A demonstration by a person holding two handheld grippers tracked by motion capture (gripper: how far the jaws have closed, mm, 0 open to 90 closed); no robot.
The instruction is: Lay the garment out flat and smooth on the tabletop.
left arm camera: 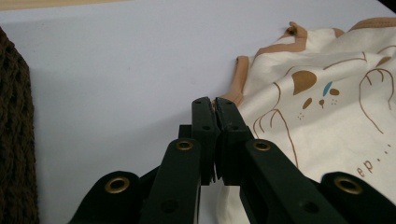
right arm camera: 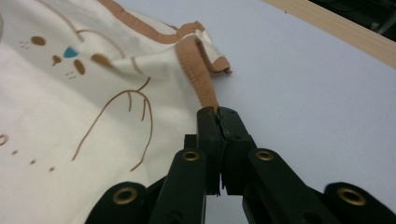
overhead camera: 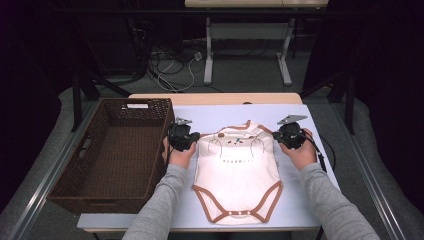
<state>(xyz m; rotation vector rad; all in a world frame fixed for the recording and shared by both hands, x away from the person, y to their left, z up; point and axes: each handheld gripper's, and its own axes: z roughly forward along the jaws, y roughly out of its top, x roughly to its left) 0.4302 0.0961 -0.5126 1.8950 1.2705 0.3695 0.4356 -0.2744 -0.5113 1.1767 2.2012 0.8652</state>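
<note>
A cream baby bodysuit (overhead camera: 237,170) with brown trim and a printed animal face lies flat on the pale table (overhead camera: 305,200), neck end far from the person. My left gripper (overhead camera: 194,136) is shut on the bodysuit's left armhole trim (left arm camera: 236,86), jaws pressed together on the brown edge in the left gripper view. At the other shoulder my right gripper (overhead camera: 278,134) is shut on the right armhole trim (right arm camera: 198,77), which rises into the jaw tips (right arm camera: 216,112). The animal print (right arm camera: 70,56) lies beside them.
A dark woven basket (overhead camera: 112,150) stands at the table's left, close beside my left hand. The table's wooden far edge (overhead camera: 215,97) runs behind the garment. Desk legs and cables (overhead camera: 210,60) lie on the floor beyond.
</note>
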